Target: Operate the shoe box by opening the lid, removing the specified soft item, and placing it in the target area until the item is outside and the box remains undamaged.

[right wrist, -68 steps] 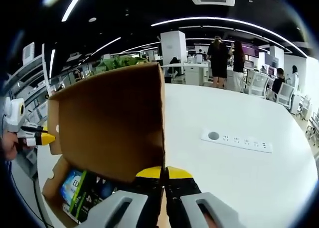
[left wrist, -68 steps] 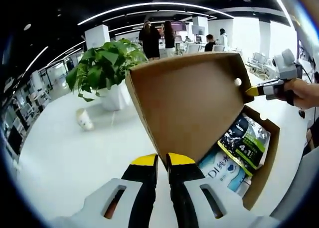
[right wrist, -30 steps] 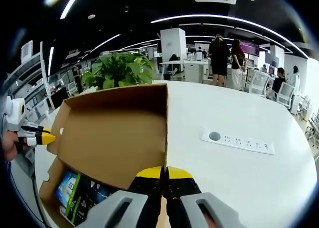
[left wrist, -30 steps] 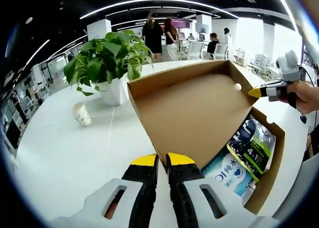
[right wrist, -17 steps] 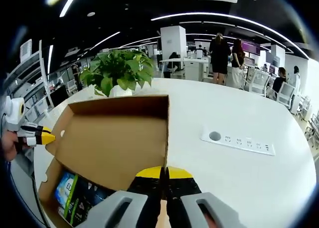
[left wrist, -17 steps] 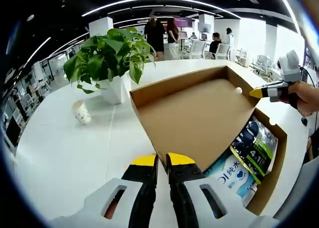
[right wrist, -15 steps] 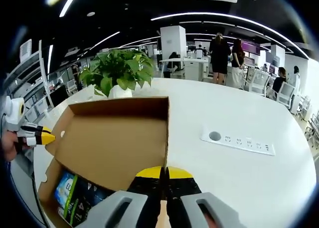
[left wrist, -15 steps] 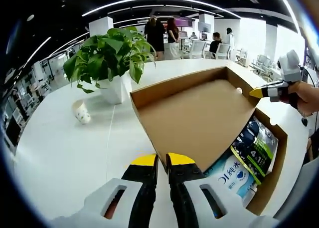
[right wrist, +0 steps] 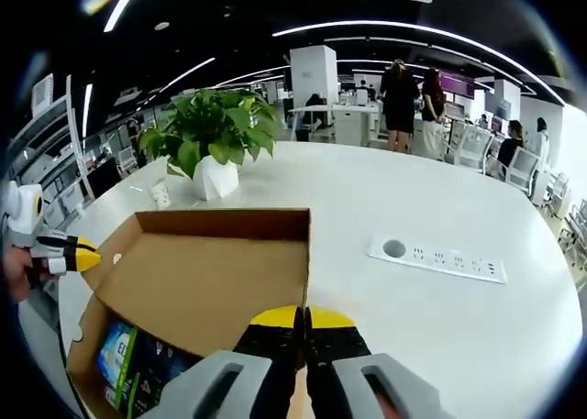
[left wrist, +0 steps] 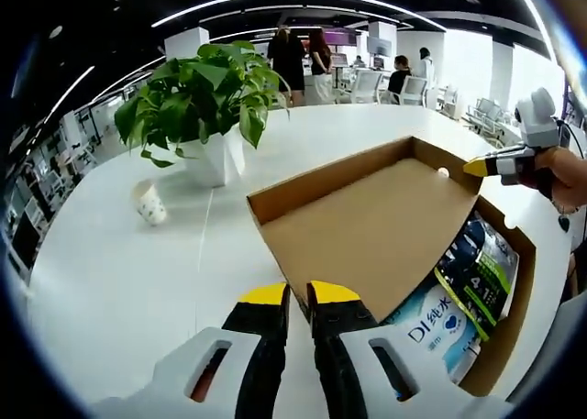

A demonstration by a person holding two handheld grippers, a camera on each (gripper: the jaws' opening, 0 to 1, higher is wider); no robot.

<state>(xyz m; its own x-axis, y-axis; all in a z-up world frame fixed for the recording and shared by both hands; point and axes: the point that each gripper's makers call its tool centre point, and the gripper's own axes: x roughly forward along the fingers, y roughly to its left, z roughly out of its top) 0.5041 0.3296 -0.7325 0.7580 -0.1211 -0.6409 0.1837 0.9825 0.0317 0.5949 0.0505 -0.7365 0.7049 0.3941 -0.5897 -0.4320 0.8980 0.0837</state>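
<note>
I see a wide white table [right wrist: 477, 327] carrying the cardboard shoe box [left wrist: 514, 327], its lid [left wrist: 367, 231] folded back nearly flat. I judge the opening step almost finished. My left gripper [left wrist: 289, 295] is pressed together on the lid's near corner at 6 o'clock in the left gripper view; my right gripper [right wrist: 301, 316] pinches the opposite corner. A potted plant [right wrist: 211, 135] stands at 11 o'clock, a power strip [right wrist: 438, 257] at 3 o'clock. The soft wipes pack [left wrist: 436, 332] lies inside the box beside a dark pouch [left wrist: 481, 263]. A paper cup [left wrist: 149, 204] sits farther off. Next I would release the lid and reach for the wipes without crushing the walls.
</note>
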